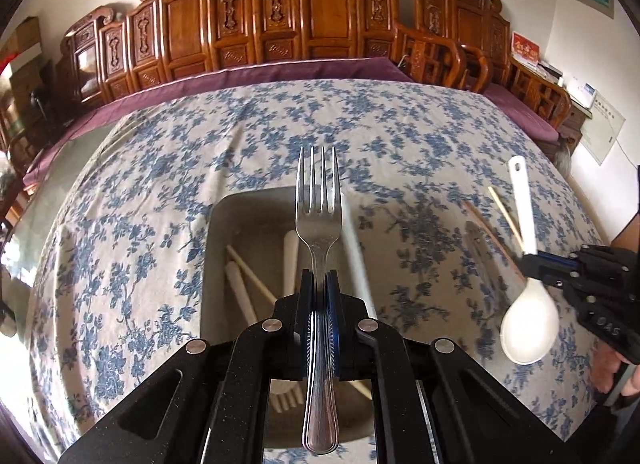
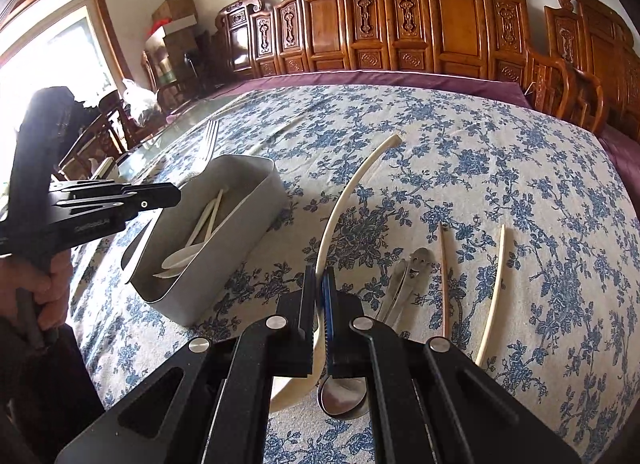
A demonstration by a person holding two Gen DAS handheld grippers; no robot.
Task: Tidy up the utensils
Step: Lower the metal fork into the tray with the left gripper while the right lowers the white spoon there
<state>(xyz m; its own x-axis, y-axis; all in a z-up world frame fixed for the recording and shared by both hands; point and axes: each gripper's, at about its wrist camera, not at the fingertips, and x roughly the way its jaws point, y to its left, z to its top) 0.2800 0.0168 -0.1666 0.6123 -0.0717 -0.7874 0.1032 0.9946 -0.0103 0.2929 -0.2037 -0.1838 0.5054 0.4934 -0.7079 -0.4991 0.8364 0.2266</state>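
My left gripper (image 1: 319,284) is shut on a steel fork (image 1: 319,199), tines forward, held above the grey utensil box (image 1: 216,232). The box holds white spoons and chopsticks (image 1: 250,278). My right gripper (image 2: 319,292) is shut on a white spoon (image 2: 352,191) by its handle. In the left wrist view the right gripper (image 1: 532,264) holds that white spoon (image 1: 530,324) above the table to the right of the box. In the right wrist view the left gripper (image 2: 172,193) hovers over the grey box (image 2: 240,203), fork tines (image 2: 210,139) poking up.
On the blue floral tablecloth (image 2: 480,167) lie a steel spoon (image 2: 400,288), a brown chopstick (image 2: 444,276) and a pale chopstick (image 2: 494,296), right of my right gripper. Loose chopsticks (image 1: 504,215) show in the left wrist view. Carved wooden chairs (image 1: 320,11) line the far side.
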